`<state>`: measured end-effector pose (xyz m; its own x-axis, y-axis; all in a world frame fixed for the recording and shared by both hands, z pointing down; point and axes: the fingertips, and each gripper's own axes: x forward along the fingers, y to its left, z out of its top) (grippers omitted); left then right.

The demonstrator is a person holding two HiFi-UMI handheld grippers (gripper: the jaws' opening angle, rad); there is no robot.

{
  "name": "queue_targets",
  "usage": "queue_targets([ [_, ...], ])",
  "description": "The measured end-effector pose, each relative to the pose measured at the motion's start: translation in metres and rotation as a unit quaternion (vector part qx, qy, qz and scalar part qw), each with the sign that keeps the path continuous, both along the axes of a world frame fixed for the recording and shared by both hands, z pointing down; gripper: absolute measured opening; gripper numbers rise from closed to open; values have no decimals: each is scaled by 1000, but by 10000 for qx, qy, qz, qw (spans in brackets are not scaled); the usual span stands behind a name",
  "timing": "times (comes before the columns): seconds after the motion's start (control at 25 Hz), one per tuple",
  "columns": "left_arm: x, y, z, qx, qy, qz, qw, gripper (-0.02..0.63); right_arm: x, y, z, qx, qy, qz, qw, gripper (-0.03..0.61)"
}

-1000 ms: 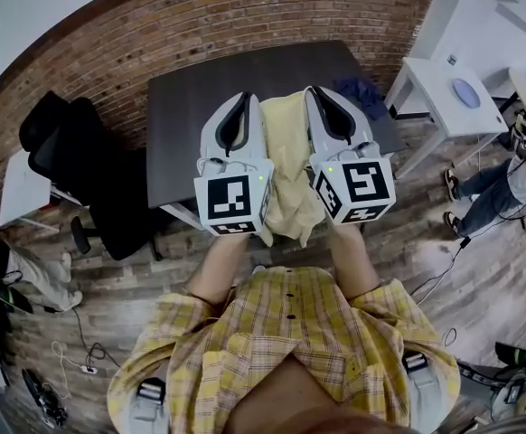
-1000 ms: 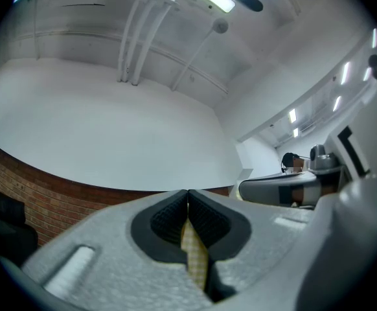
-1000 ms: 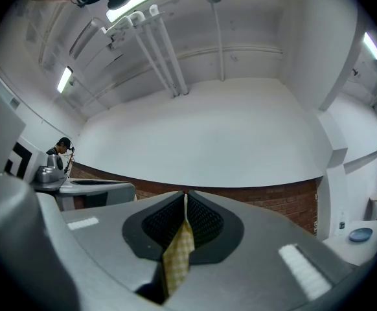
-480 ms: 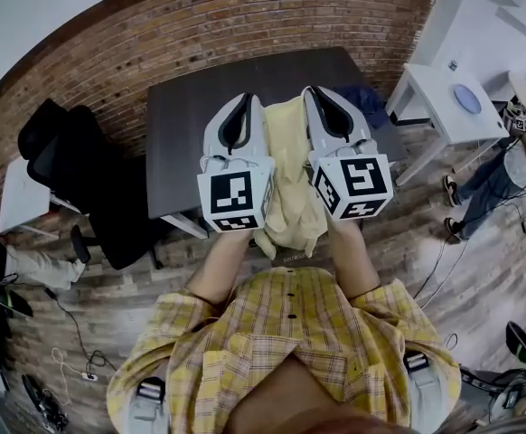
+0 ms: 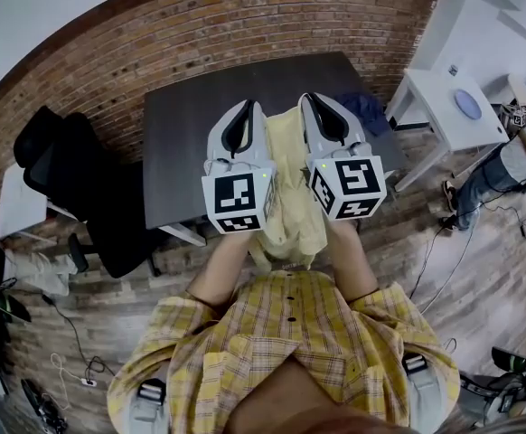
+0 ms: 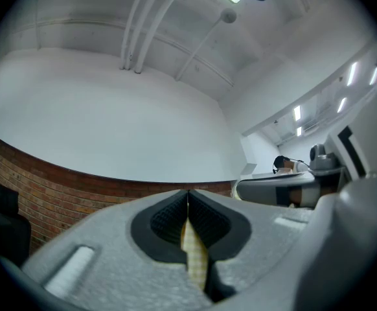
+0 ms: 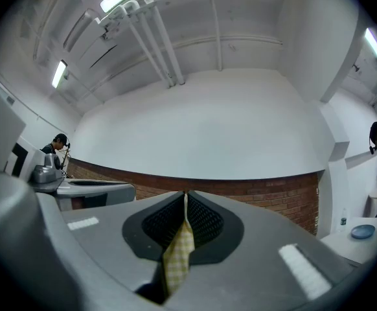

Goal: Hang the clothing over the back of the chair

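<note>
Head view: the dark worktop (image 5: 186, 134) stands against the brick wall (image 5: 245, 16), and its near edge runs under the two tools. The black chair (image 5: 73, 179) stands left of the worktop, well apart from the tools, with open wooden floor (image 5: 136, 287) in front of it. A white side table (image 5: 448, 98) closes the right side.

Compared with one second before, both tools keep the same distance from each other. The lower end of the clothing (image 5: 290, 183) now hangs closer to the person's chest.

The left tool (image 5: 245, 107) has its jaws pressed together on a thin fold of the clothing (image 6: 194, 258). The right tool (image 5: 310, 98) pinches another fold (image 7: 177, 258) in the same way. The clothing is pale yellow with a fine check pattern. It hangs as a crumpled band between the tools, over the near edge of the worktop.
</note>
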<state>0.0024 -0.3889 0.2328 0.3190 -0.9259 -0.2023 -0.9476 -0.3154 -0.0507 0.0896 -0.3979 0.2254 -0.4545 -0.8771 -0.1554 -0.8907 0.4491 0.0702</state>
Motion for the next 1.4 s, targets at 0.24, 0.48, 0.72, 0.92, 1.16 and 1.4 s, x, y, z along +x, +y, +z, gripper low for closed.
queue_targets([
  [0.24, 3, -18, 10, -144, -13, -9, 9999, 6, 3, -19, 10, -137, -29, -11, 9999, 21],
  [0.48, 5, -28, 18, -248, -16, -8, 9997, 6, 1, -31, 20, -265, -42, -36, 9996, 21],
  [0.72, 7, -36, 27, -349, -29, 26, 9994, 6, -2, -39, 30, -368, -32, -25, 9993, 21],
  [0.92, 9, -43, 34, -455, -29, 41, 9990, 6, -3, -47, 40, -488, -20, -7, 9988, 21],
  [1.16, 10, -48, 49, -624, -35, 28, 9980, 6, -3, -52, 55, -643, -9, -16, 9979, 21],
  [1.4, 9, -59, 61, -772, -49, 63, 9970, 6, -9, -62, 69, -793, 30, -32, 9968, 21],
])
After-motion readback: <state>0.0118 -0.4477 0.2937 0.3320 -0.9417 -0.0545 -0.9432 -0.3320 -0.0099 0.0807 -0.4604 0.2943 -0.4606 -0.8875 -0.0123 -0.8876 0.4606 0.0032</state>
